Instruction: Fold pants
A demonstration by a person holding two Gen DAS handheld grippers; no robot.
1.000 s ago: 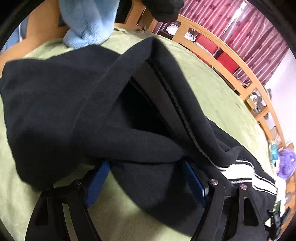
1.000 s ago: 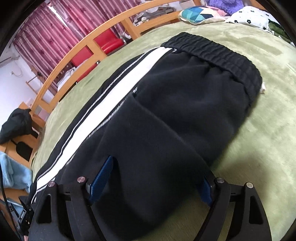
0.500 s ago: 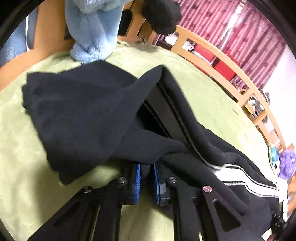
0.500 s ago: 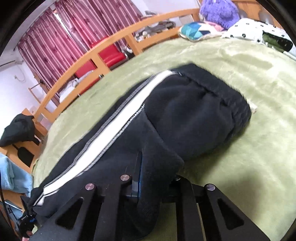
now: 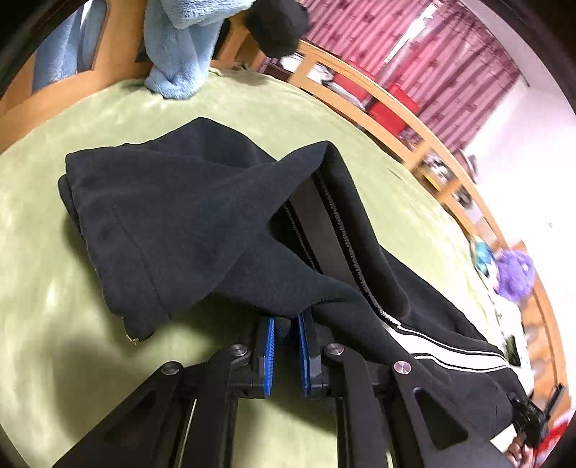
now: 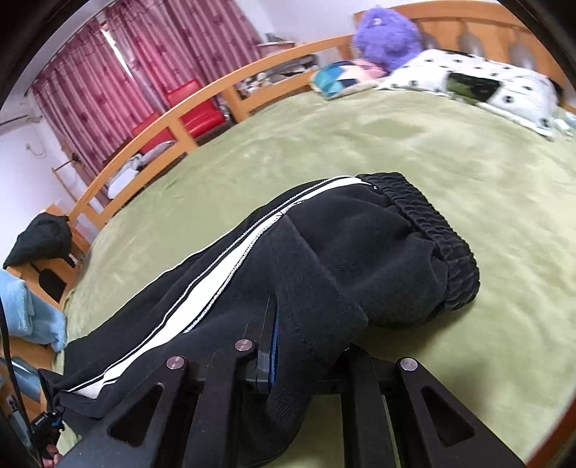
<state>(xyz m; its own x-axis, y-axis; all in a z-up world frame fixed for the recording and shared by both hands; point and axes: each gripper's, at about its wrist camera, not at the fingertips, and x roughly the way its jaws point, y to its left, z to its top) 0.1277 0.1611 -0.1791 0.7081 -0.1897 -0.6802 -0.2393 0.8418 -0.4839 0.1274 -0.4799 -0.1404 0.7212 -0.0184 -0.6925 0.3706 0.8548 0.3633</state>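
Black pants (image 5: 187, 223) with a white side stripe (image 6: 216, 284) lie on a green bed cover (image 5: 43, 342). My left gripper (image 5: 286, 324) is shut on a pinched fold of the pants near the leg hems, lifted off the cover. My right gripper (image 6: 288, 334) is shut on the near edge of the pants below the elastic waistband (image 6: 432, 216). The fabric drapes over the right gripper and hides its right finger. The pants stretch between the two grippers.
A wooden bed rail (image 6: 187, 104) runs along the far side. A light blue blanket (image 5: 180, 43) hangs at the foot end. A spotted pillow (image 6: 486, 82), a purple plush toy (image 6: 388, 32) and a colourful cushion (image 6: 338, 77) lie at the head end.
Both grippers went from open around the pants to shut on them. Both have since lifted and pulled back, bunching the fabric.
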